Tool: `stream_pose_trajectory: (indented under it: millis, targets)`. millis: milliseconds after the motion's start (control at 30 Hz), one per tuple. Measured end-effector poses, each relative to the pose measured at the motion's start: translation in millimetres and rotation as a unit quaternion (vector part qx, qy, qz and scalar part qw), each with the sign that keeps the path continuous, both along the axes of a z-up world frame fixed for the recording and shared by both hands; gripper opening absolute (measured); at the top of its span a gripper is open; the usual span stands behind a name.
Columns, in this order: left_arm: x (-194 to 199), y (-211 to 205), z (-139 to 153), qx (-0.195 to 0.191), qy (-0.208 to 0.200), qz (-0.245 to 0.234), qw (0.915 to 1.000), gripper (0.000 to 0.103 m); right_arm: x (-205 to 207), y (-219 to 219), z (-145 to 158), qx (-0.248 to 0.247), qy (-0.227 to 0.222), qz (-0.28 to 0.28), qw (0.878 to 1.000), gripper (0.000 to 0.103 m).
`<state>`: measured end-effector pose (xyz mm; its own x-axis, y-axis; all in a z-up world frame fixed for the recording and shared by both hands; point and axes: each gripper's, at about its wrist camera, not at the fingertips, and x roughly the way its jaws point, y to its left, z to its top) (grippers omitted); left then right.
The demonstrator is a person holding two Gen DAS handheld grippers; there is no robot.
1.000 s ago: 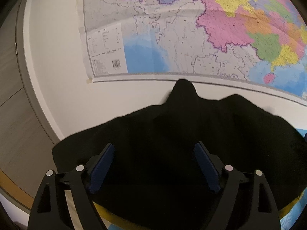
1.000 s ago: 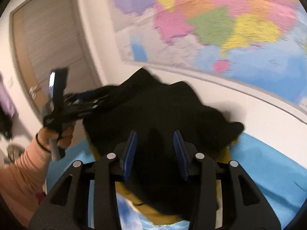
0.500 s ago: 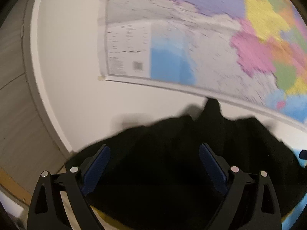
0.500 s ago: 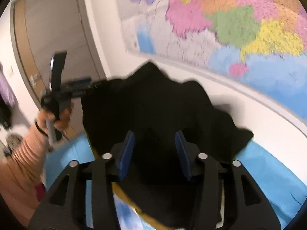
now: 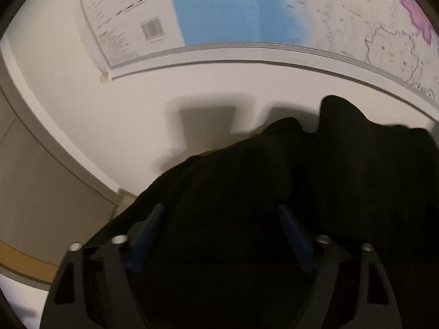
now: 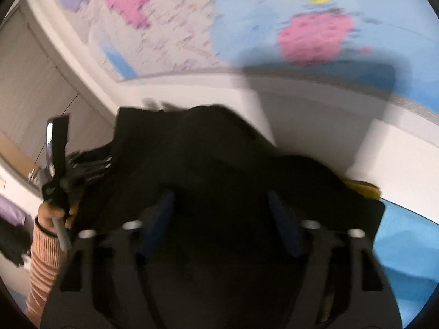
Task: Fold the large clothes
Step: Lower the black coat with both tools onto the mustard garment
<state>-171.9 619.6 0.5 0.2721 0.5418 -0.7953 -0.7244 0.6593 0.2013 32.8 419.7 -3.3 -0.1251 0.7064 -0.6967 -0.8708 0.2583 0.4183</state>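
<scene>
A large black garment (image 5: pixel 274 192) lies heaped against the wall and fills the lower half of both views; the pictures are blurred. My left gripper (image 5: pixel 221 233) hovers low over its left part, jaws apart and closing, with black cloth between the blue pads (image 5: pixel 148 227). My right gripper (image 6: pixel 222 219) is over the garment (image 6: pixel 214 159) further right, jaws also apart and closing, cloth between its pads (image 6: pixel 282 227). In the right wrist view the left gripper (image 6: pixel 105 161) reaches the garment's left edge, held by a hand (image 6: pixel 52 213) in a striped sleeve.
A wall map (image 5: pixel 247 8) hangs on the white wall right behind the garment. A yellow item (image 6: pixel 362 189) pokes out beneath the cloth on a blue surface (image 6: pixel 406 246). A grey door panel (image 5: pixel 41 178) stands to the left.
Both grippers have moved in toward the wall and tipped down, so the garment now fills more of each view. The left jaws have narrowed; the right jaws stand wider apart than a second ago.
</scene>
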Motion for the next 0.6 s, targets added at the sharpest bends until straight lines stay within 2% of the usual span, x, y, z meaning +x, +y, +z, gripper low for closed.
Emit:
stream_pose_trajectory:
  millis: [33, 67, 100, 167, 200, 233, 300, 333, 400, 433, 500, 600]
  targets:
    - [1.1, -0.9, 1.3, 0.004, 0.0, 0.004, 1.0, 0.065, -2.4, -5.4, 5.7, 0.01, -0.006, 0.0, 1.0, 0.014]
    - [0.8, -1.8, 3.8, 0.008, -0.005, 0.01, 0.9999, 0.062, -3.4, -14.7, 13.3, 0.026, -0.005, -0.002, 1.0, 0.008]
    - [-0.6, -2.8, 6.6, 0.012, -0.012, 0.016, 0.9997, 0.057, -3.1, -27.9, 21.6, 0.043, -0.005, -0.01, 0.999, 0.008]
    - [-4.4, -7.0, 12.1, 0.025, -0.025, 0.026, 0.9991, 0.056, -2.9, -50.8, 33.7, 0.071, -0.018, -0.036, 0.997, 0.007]
    - [-6.2, -10.0, 15.2, 0.044, -0.026, 0.035, 0.9981, 0.055, -1.8, -65.6, 37.1, 0.084, -0.019, -0.058, 0.995, 0.007]
    - [-6.7, -13.0, 17.3, 0.06, -0.023, 0.038, 0.9972, 0.056, 0.0, -69.1, 32.7, 0.08, -0.015, -0.065, 0.995, 0.009]
    - [-5.8, -14.7, 17.1, 0.066, -0.022, 0.036, 0.9969, 0.056, -10.3, -57.5, 14.0, 0.021, -0.026, -0.034, 0.999, 0.014]
    - [-9.6, -17.1, 17.4, 0.072, -0.022, 0.036, 0.9965, 0.056, -10.2, -59.9, 10.3, 0.019, -0.033, -0.037, 0.999, 0.019]
    - [-6.8, -21.4, 18.6, 0.079, -0.033, 0.032, 0.9958, 0.058, -6.8, -68.4, 16.0, 0.045, -0.023, -0.053, 0.997, 0.037]
    - [-11.1, -22.5, 19.6, 0.078, -0.042, 0.028, 0.9957, 0.061, -5.5, -74.0, 20.8, 0.058, -0.021, -0.059, 0.996, 0.049]
    - [-19.0, -32.1, 25.6, 0.09, -0.059, 0.023, 0.9939, 0.062, -5.0, -94.1, 32.1, 0.089, -0.04, -0.067, 0.993, 0.051]
    - [-27.8, -53.8, 36.5, 0.099, -0.09, -0.019, 0.9908, 0.082, -6.7, -104.8, 32.7, 0.089, -0.058, -0.058, 0.993, 0.051]
